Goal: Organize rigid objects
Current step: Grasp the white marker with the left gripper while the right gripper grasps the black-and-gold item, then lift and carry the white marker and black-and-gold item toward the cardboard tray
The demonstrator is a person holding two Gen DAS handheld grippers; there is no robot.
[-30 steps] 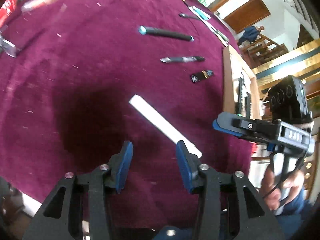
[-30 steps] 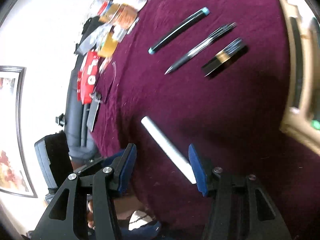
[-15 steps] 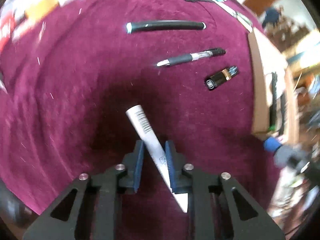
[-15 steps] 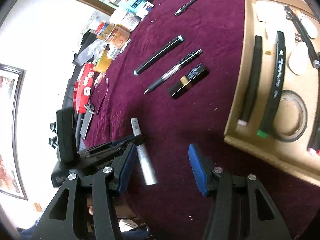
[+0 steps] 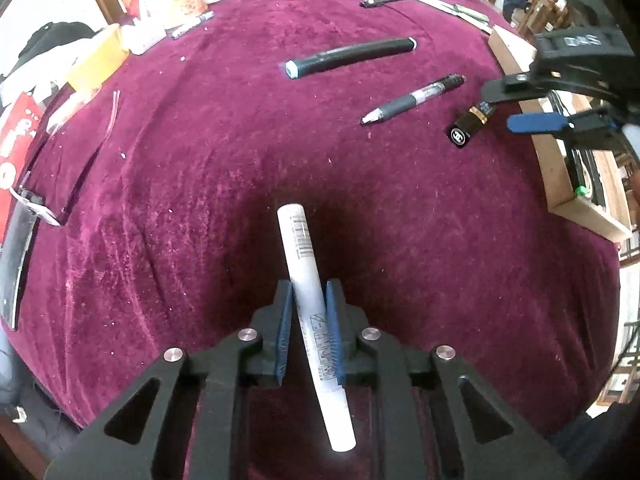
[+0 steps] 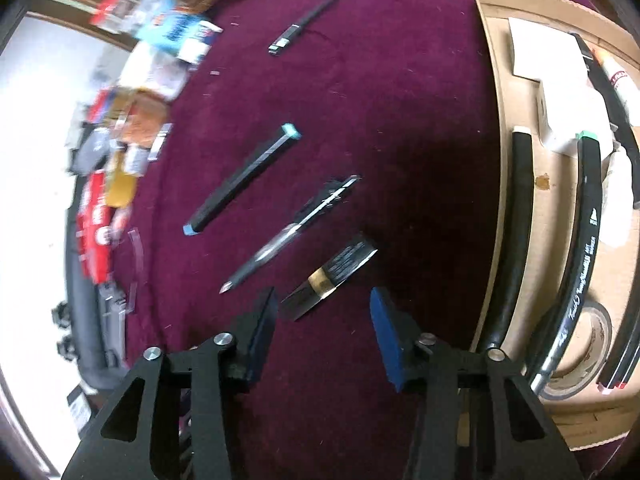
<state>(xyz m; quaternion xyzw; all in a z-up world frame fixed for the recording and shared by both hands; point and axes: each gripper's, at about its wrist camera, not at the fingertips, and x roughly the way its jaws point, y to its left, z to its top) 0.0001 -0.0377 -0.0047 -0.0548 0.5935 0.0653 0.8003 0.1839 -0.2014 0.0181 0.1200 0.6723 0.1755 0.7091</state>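
Tongs first: our left tongs (image 5: 308, 332) are clamped on a white cylindrical marker with a barcode label (image 5: 310, 300), the blue pads (image 5: 285, 332) pressing its sides about midway along its length. One end of the marker sticks out ahead over the desk with its maroon velvet cloth (image 5: 200, 160); the other end runs back between the black arms.

Our right tongs (image 6: 324, 322) stand partly open with nothing between the pads; the jaws have just been closing a little. They hover just short of a short black tube with a gold band (image 6: 332, 276), which lies on the cloth close ahead of the left-hand pad without touching it. In the left wrist view we see these same tongs (image 5: 516, 110) right beside that tube (image 5: 466, 126).

Beyond the tube lie a grey-and-clear ballpoint pen (image 6: 288, 236) and a long black marker with teal end caps (image 6: 242, 180), all three roughly parallel and apart from one another.

To the right we see a shallow cardboard tray (image 6: 494, 160) holding black markers (image 6: 516, 236), a roll of tape (image 6: 584, 352) and white paper (image 6: 548, 52). Along the far and left edges of the desk we see assorted packets and boxes, too blurred to tell apart.
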